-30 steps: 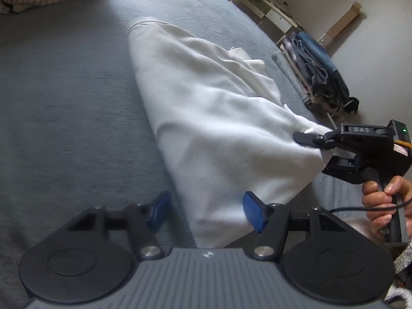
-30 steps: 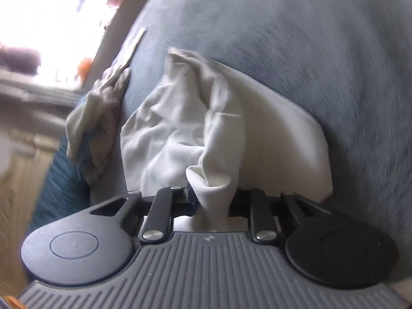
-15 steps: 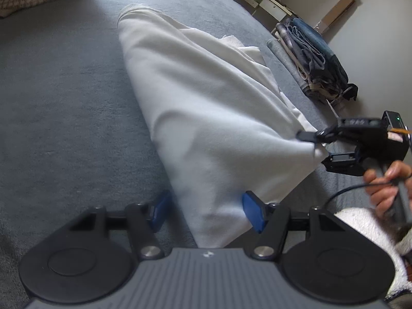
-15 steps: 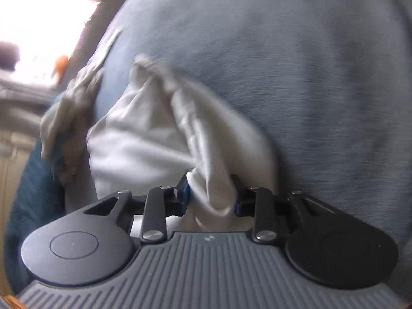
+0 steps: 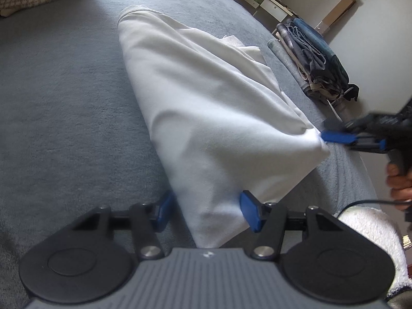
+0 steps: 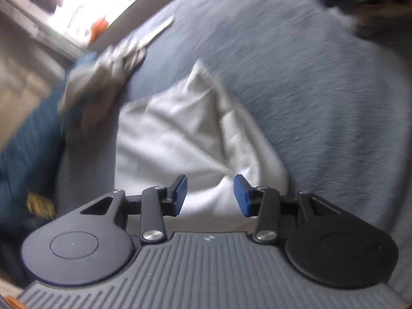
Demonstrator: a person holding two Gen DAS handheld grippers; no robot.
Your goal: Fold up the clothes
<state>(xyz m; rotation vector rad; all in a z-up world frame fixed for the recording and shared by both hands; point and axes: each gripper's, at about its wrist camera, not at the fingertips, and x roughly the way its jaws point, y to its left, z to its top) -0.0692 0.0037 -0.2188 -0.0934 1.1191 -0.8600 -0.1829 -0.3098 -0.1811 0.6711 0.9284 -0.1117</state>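
the white garment [image 5: 206, 118] lies half folded on the grey bed [image 5: 64, 103]. the right gripper [image 6: 209, 195] has just been opening, its fingers released with cloth below, not pinched. the left gripper [image 5: 206, 211] straddles the near corner, fingers apart; clench it before drawing the fold flat, then smooth the edge.

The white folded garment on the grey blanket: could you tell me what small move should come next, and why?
Probably draw the left gripper back off the white folded garment. Its blue pads stand apart with cloth between them, the right gripper has just opened and let go, and the fold lies on the grey blanket.
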